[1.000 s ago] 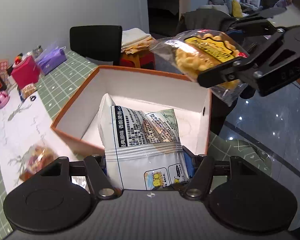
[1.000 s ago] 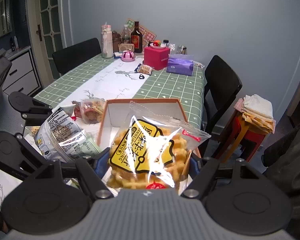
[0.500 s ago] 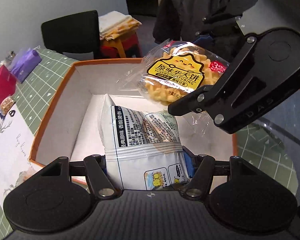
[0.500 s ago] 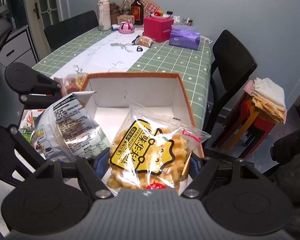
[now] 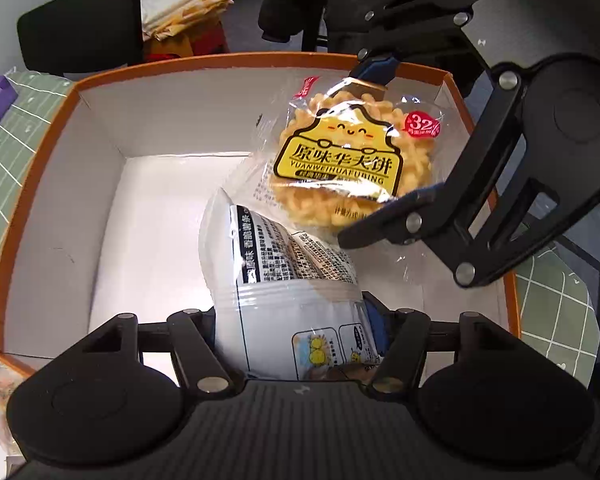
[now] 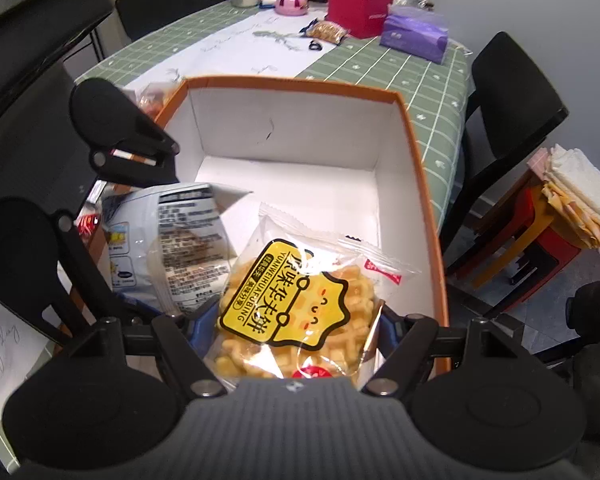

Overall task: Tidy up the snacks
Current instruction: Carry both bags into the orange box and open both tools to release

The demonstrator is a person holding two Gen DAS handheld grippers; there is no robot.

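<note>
Green-checked tablecloth (image 6: 380, 64) at twelve o'clock; both grippers, left (image 5: 296, 320) clamping the white packet (image 5: 284, 280), right (image 6: 296, 320) clamping the waffle bag (image 6: 296, 300), have dropped into the orange box (image 6: 416, 152), so release seems next.

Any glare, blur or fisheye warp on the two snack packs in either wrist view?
Left wrist: waffle pack sharp, slight sheen on its clear film; white pack readable; box rim bows from fisheye. Right wrist: glare streaks across the waffle pack label; white pack print softer; far table clutter small.

A home dining room: checked tablecloth (image 6: 380, 60), black chairs (image 6: 512, 100), tissue box (image 6: 360, 8)
</note>
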